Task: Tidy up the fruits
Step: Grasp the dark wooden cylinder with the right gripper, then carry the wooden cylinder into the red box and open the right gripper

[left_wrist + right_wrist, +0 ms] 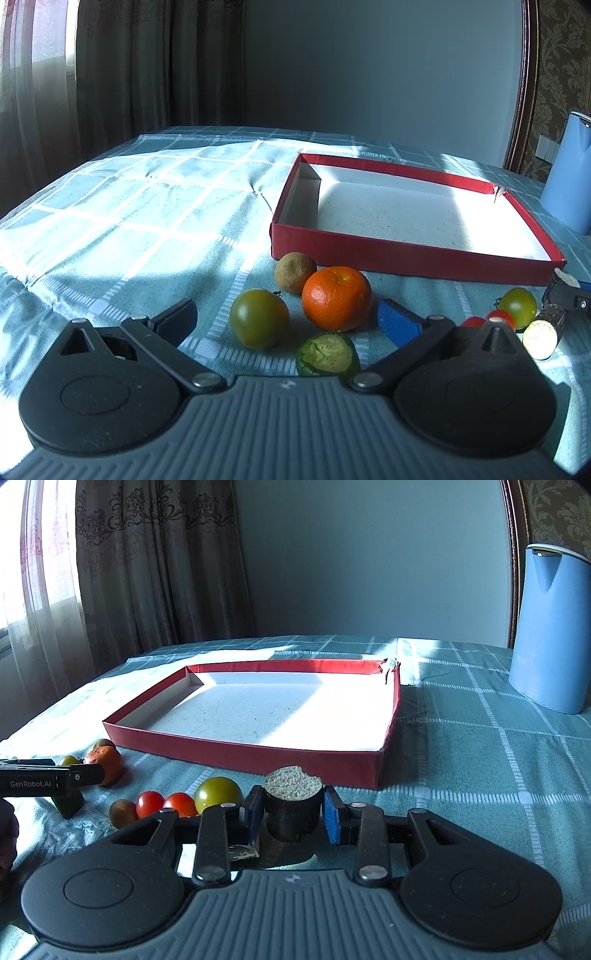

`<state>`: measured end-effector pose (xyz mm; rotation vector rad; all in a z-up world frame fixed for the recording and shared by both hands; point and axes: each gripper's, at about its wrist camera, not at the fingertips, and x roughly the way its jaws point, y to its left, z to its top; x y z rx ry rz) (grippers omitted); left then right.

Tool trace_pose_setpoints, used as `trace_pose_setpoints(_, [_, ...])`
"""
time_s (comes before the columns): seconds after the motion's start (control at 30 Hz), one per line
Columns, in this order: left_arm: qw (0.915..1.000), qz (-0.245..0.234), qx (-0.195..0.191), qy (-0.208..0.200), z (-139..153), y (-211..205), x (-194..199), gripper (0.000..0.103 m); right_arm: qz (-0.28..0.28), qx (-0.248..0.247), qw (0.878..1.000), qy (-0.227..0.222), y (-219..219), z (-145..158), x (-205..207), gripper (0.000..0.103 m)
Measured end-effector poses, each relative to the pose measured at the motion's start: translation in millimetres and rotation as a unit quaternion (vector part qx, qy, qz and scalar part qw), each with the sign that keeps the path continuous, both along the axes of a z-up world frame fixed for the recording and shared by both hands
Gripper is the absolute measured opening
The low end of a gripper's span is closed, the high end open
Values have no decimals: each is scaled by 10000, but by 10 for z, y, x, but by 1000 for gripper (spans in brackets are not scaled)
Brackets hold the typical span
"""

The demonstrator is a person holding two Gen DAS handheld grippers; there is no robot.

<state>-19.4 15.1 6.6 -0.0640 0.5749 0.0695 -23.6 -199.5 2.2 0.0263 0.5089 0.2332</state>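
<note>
Sunlit teal checked cloth covers the counter [480, 738]; the red box [236, 755] at mid-frame sits bare, fruit loose along its near wall, so sorting looks barely begun. Right hand-held gripper [291, 812], lower centre, brackets a dark cut stub [291, 805], pads touching or nearly; next, likely lift it over the wall. Left hand-held gripper [288, 325] gapes wide around the orange [336, 297], green tomato [258, 323] and cut green piece [327, 354], holding nothing.
</note>
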Motion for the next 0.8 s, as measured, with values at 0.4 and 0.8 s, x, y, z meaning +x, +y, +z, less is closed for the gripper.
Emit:
trace_pose_setpoints(0.4, [10000, -3, -5, 38, -7, -2, 16, 103, -268, 37, 9983, -509, -60, 438, 359, 33])
trace_pose_setpoints(0.8, [10000, -30, -21, 89, -13, -2, 24, 103, -492, -301, 9983, 72, -72, 84, 700, 45])
